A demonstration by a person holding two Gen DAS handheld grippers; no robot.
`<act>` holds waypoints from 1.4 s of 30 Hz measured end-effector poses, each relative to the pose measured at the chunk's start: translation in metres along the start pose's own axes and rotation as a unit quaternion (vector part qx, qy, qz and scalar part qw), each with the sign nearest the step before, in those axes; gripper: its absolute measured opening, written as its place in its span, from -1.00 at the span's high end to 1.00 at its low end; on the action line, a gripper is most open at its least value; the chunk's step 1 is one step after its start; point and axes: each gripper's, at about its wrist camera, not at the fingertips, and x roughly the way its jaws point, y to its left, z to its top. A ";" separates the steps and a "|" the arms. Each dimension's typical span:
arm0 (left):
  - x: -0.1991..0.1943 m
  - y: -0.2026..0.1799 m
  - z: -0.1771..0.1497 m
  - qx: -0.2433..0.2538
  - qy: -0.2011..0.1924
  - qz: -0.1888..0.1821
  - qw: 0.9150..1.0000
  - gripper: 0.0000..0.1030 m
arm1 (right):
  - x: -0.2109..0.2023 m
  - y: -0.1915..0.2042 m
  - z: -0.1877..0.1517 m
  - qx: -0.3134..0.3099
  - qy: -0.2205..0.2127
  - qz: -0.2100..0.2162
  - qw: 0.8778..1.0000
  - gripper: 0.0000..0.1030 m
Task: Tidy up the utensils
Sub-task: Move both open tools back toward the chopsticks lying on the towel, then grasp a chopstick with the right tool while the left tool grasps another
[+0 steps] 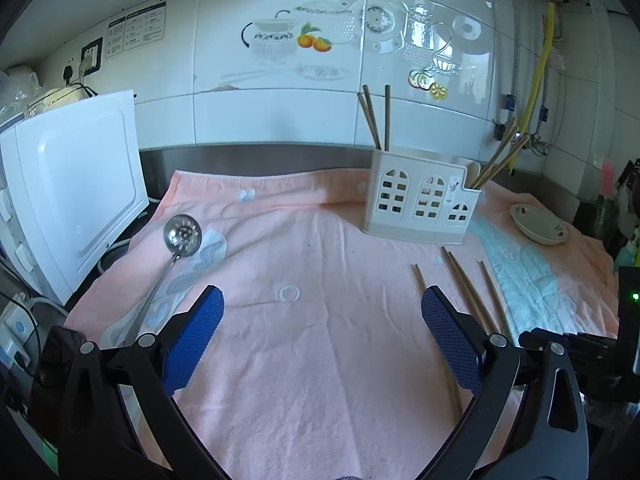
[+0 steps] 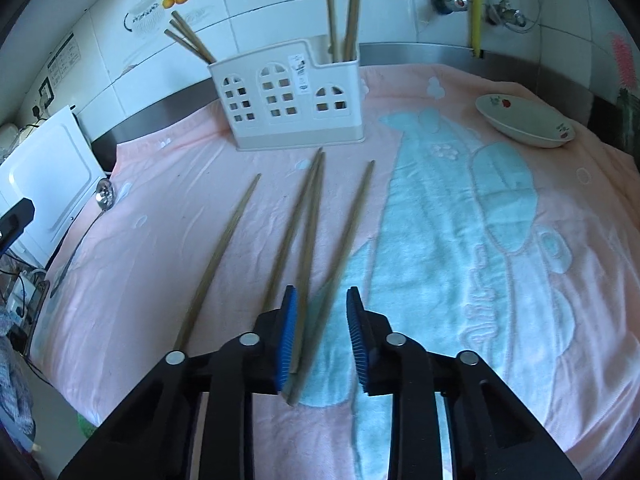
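A white utensil holder (image 1: 420, 208) with window cut-outs stands at the back of a pink towel (image 1: 304, 344); it shows in the right wrist view too (image 2: 292, 100), with chopsticks upright in both end compartments. Several loose chopsticks (image 2: 296, 224) lie on the towel in front of it, also seen in the left wrist view (image 1: 472, 296). A metal slotted spoon (image 1: 182, 236) lies at the left. My left gripper (image 1: 322, 304) is open and empty above the towel. My right gripper (image 2: 322, 304) is partly open, low over the near ends of the chopsticks, with one or two lying between its fingers.
A small white dish (image 2: 524, 124) sits at the back right of the towel, also seen in the left wrist view (image 1: 540, 226). A white appliance (image 1: 76, 184) stands at the left edge. Tiled wall, pipes and a yellow hose (image 1: 540, 64) lie behind.
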 end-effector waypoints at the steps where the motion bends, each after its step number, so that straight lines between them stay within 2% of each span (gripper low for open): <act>1: 0.000 0.001 -0.001 -0.001 0.001 0.000 1.000 -0.90 | 0.001 0.002 0.001 -0.002 -0.001 0.000 1.000 0.61; 6: 0.004 0.007 -0.003 -0.009 0.007 0.002 1.000 -0.90 | 0.012 0.009 0.004 -0.019 0.006 0.006 1.000 0.72; 18: 0.010 0.010 -0.010 -0.012 0.023 0.005 1.000 -0.90 | 0.043 0.012 0.008 -0.035 0.033 0.000 0.999 0.78; 24: 0.012 0.005 -0.013 -0.009 0.029 0.000 1.000 -0.90 | 0.045 0.016 0.009 -0.047 0.032 -0.010 0.998 0.79; 28: 0.013 0.001 -0.015 -0.006 0.031 -0.005 0.999 -0.90 | 0.047 0.022 0.008 -0.068 0.030 -0.029 0.997 0.83; 35: 0.012 -0.005 -0.020 -0.001 0.039 -0.015 0.999 -0.90 | 0.044 0.018 0.008 -0.055 0.025 -0.024 0.998 0.85; 42: 0.013 -0.014 -0.026 -0.003 0.054 -0.042 0.998 -0.90 | 0.012 0.016 0.020 -0.056 -0.018 -0.018 0.998 0.87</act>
